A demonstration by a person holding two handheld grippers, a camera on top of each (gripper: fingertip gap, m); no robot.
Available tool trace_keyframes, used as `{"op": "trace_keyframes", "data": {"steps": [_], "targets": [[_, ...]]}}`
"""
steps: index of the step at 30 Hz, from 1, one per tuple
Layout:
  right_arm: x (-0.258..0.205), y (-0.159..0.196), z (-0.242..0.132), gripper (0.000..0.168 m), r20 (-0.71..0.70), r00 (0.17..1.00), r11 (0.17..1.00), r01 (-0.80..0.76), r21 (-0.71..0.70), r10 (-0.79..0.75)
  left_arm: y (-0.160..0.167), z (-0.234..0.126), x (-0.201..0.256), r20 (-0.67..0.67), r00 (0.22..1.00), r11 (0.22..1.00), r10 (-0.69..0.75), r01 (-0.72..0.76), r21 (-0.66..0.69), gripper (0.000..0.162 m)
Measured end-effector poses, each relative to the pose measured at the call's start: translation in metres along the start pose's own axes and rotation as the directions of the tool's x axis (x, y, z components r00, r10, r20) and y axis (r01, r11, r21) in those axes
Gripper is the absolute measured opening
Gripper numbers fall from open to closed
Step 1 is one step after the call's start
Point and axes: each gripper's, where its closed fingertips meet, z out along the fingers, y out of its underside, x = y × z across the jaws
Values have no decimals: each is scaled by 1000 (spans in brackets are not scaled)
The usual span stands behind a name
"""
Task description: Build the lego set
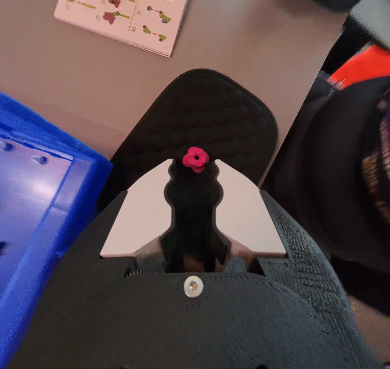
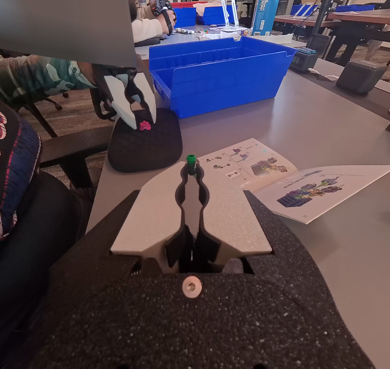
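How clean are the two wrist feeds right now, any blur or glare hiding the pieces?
Left wrist view: motion-smeared at the edges, the blue bin and instruction booklet soft, glare on the bin floor; the pink flower piece stays fairly sharp. Right wrist view: crisp, evenly lit, the green stem piece clear; wide-angle bending toward the borders.

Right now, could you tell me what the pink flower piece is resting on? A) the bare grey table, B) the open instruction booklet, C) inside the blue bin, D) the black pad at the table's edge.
D: the pink flower piece lies on the black pad, between the open fingertips of the left gripper.
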Motion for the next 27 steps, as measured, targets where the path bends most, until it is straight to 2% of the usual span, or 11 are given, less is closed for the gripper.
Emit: {"op": "trace_keyframes", "data": {"steps": [3, 6, 11, 13, 14, 16, 17, 18, 20, 22, 27], "targets": [[0, 0, 0, 7, 0, 1000, 1000, -2, 0, 2, -6, 0, 3, -107, 971, 972, -215, 223, 72, 34], [0, 1, 1, 7, 3, 1000, 1000, -1, -4, 1, -5, 1, -1, -114, 948, 947, -298, 308, 86, 23], [1, 0, 0, 7, -3, 1000, 1000, 0, 4, 0, -6, 0, -2, -13, 984, 983, -176, 176, 53, 23], [1, -1, -1, 7, -5, 1000, 1000, 0, 9, 0, -11, -8, -19, 205, 979, 999, -16, 9, 37, 23], [1, -1, -1, 7, -7, 1000, 1000, 0, 10, 0, -13, -17, -32, 366, 922, 992, 128, -126, -28, 22], [1, -1, -1, 7, -8, 1000, 1000, 1, 10, -1, -15, -40, -55, 584, 661, 882, 471, -348, -318, 22], [1, -1, -1, 7, -8, 1000, 1000, 4, 9, -4, -13, -46, -60, 581, 533, 788, 615, -380, -485, 22], [1, -1, 0, 7, -9, 1000, 1000, 8, 8, -8, -7, -45, -61, 530, 468, 703, 707, -382, -600, 22], [0, -2, -1, 7, -11, 1000, 1000, 14, 11, -14, 4, -30, -53, 445, 488, 645, 751, -400, -651, 22], [1, -3, -2, 7, -16, 1000, 1000, 16, 18, -16, 2, -23, -45, 442, 532, 678, 722, -417, -605, 23], [0, -3, -3, 7, -17, 1000, 1000, 19, 24, -19, 1, -16, -18, 374, 748, 808, 548, -357, -469, 22]]}}
